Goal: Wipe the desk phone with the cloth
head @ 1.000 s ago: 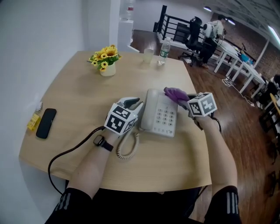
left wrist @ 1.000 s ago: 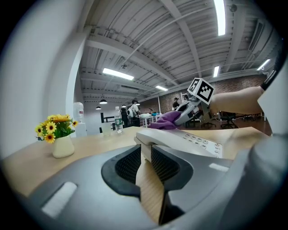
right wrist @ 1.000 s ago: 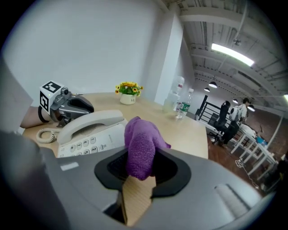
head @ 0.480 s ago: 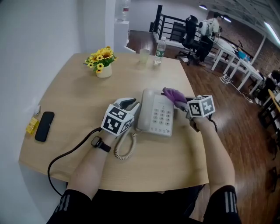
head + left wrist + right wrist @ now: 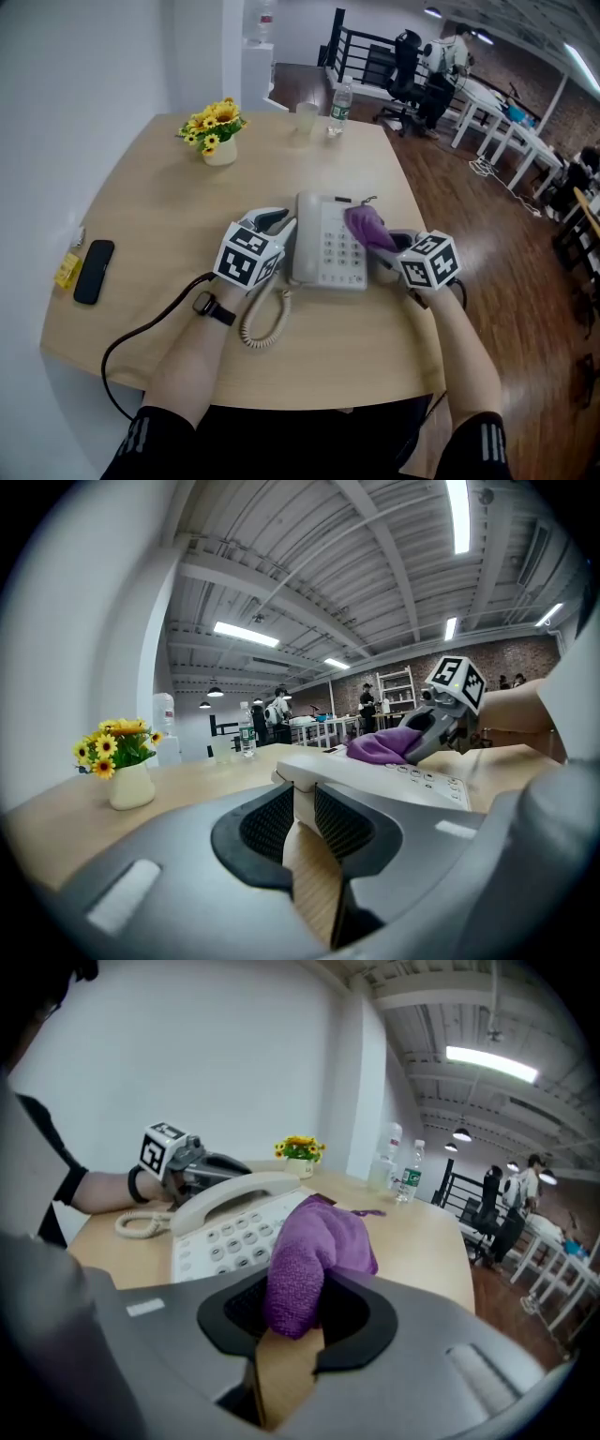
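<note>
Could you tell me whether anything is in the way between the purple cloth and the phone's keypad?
Nothing visible: the cloth in the right hand-held gripper rests on the desk phone; the left hand-held gripper grips only its handset.

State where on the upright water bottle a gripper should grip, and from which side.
The water bottle stands upright with a cup close on its left, so probably grip its round body around mid-height, coming in level from the near side.
</note>
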`<state>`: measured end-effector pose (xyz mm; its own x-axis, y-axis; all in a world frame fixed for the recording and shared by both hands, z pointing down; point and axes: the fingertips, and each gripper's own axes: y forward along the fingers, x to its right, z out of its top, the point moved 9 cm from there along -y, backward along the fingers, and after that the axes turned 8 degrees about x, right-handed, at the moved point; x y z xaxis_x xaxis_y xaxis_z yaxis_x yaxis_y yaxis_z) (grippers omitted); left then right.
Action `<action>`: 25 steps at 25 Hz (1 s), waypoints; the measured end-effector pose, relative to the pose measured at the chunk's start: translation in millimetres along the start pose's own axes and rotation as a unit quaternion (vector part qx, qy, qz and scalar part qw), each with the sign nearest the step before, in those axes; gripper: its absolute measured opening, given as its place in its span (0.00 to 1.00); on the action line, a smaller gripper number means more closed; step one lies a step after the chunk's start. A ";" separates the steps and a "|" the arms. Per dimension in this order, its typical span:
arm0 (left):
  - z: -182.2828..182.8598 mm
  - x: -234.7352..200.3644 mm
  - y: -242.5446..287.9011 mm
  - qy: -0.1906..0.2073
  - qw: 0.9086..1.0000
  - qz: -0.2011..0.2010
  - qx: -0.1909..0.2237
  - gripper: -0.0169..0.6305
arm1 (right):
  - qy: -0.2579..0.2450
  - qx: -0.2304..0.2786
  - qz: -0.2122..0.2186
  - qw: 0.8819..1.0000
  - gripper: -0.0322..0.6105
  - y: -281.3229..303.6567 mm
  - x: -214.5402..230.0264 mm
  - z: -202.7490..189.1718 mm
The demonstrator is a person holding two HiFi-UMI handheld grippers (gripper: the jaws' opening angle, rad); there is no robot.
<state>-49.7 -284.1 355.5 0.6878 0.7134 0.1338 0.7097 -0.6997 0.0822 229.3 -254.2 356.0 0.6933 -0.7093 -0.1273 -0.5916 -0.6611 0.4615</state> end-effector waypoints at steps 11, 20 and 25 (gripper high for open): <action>0.2 0.3 -0.9 0.000 1.000 0.001 0.001 0.12 | -0.082 -0.053 0.080 0.992 0.23 -50.1 -74.7 -29.9; -4.0 -11.5 -4.9 -0.035 0.999 0.019 0.013 0.12 | -0.042 0.053 -0.018 0.998 0.23 -44.6 1.7 48.2; -4.4 -14.5 -5.9 -0.030 0.999 0.029 0.011 0.12 | -0.052 -0.001 -0.041 0.998 0.23 15.3 26.3 58.3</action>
<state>-64.5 -290.5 357.4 0.7352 0.6734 0.0779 0.6712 -0.7392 0.0552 214.5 -297.3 308.5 0.6925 -0.6749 -0.2546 -0.5342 -0.7171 0.4477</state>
